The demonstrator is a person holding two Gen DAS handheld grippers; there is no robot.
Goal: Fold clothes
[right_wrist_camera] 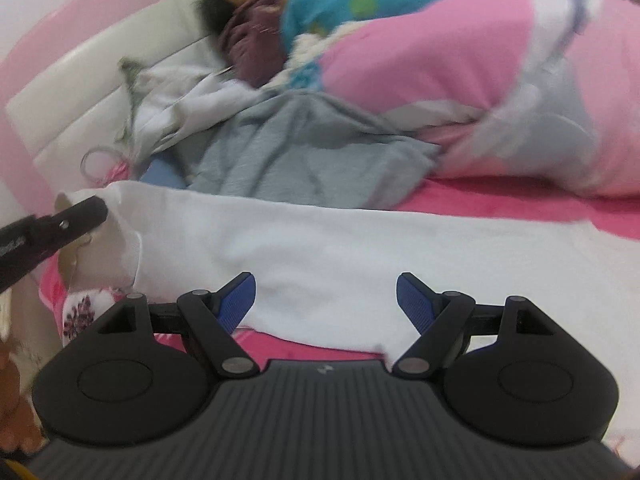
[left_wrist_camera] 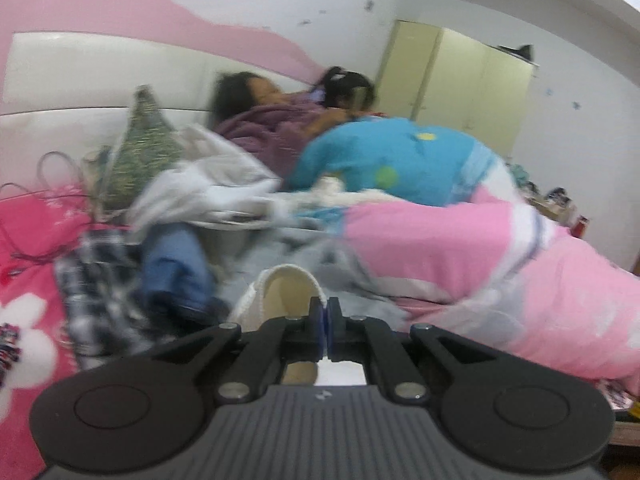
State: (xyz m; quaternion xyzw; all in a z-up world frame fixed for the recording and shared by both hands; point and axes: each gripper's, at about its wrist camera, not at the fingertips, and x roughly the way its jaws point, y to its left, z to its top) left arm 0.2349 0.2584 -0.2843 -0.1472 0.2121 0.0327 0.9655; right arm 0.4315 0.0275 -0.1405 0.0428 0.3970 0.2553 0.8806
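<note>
The white garment (right_wrist_camera: 304, 248) lies spread across the pink bed (right_wrist_camera: 500, 200), its left end lifted by the left claw (left_wrist_camera: 328, 312), which is clamped on the cream-lined cuff (left_wrist_camera: 280, 284). The right claw (right_wrist_camera: 326, 300) hovers over the near edge, jaws apart and empty. To fold cleanly, I judge it should pinch that edge before the left carries its end across, keeping the cloth taut.

We see a soft matt white garment (right_wrist_camera: 320, 248), a fuzzy grey cloth (right_wrist_camera: 304, 152), a glossy padded headboard (left_wrist_camera: 100, 68) and matt black plastic gripper arms.
</note>
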